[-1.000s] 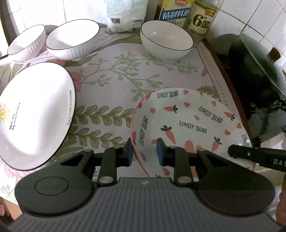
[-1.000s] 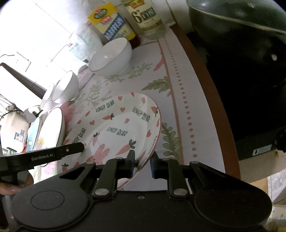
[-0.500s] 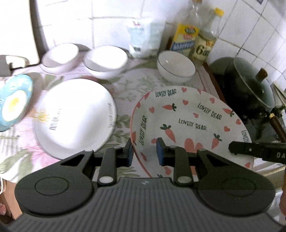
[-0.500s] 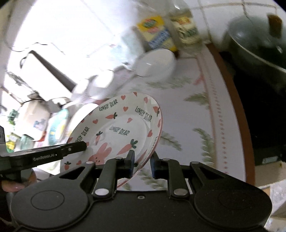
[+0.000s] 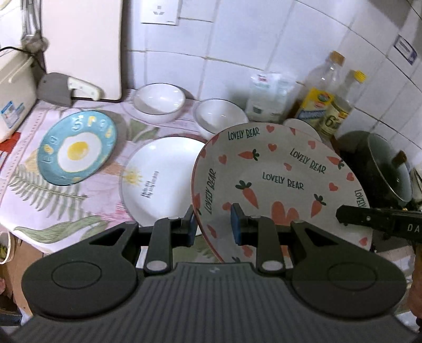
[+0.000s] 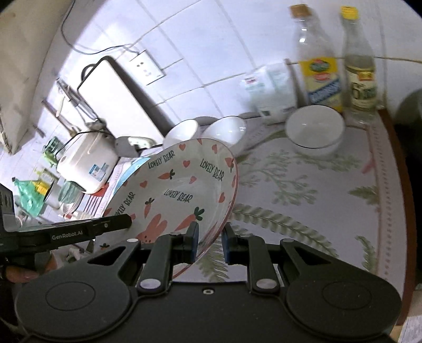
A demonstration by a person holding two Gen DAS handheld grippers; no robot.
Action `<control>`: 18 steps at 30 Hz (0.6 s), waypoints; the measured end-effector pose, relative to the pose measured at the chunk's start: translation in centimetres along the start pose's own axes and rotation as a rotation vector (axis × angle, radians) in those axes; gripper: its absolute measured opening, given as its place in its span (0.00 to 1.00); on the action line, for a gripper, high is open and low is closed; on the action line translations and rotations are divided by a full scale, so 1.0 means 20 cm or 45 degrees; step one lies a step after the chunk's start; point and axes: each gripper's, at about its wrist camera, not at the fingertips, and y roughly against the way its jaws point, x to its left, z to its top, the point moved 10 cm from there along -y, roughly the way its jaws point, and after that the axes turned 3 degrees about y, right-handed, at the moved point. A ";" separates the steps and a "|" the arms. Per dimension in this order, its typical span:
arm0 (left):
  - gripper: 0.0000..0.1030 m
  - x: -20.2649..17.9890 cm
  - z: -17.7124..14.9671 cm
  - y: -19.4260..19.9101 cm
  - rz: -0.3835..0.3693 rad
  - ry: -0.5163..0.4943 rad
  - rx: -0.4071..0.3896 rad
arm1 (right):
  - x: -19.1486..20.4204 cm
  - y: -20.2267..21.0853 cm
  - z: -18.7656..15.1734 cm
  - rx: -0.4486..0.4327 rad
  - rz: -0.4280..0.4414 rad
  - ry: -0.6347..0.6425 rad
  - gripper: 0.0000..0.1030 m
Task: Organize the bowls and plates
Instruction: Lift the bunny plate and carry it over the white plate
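carrot plate [image 5: 277, 182]: now lifted clear of worktop [image 6: 316, 190], earlier resting on it | left hand-held gripper [image 5: 213, 226]: clamps its rim | right hand-held gripper [image 6: 209, 241]: clamps opposite rim

Carrot-print plate [image 5: 279, 182] tilted, lifted above counter, beside white plate [image 5: 161, 179]

Bowls [image 5: 158, 101] behind plates [image 5: 162, 179] on counter [image 5: 39, 184]

We see a white tiled wall [image 5: 237, 52] with a socket [image 5: 161, 12] behind a counter under a leaf-patterned cloth [image 6: 303, 184], brightly lit.
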 end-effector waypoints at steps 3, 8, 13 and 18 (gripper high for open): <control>0.24 0.09 0.02 0.00 0.016 0.018 0.001 | 0.06 -0.06 0.02 0.013 0.012 0.015 0.22; 0.24 0.24 0.04 -0.03 0.024 0.050 0.032 | 0.15 -0.18 0.03 0.033 0.021 0.011 0.22; 0.24 0.38 0.05 -0.12 0.045 0.070 0.079 | 0.20 -0.34 0.02 0.080 0.015 -0.008 0.22; 0.24 0.50 0.06 -0.26 0.043 0.095 0.130 | 0.19 -0.50 0.02 0.125 0.002 -0.041 0.22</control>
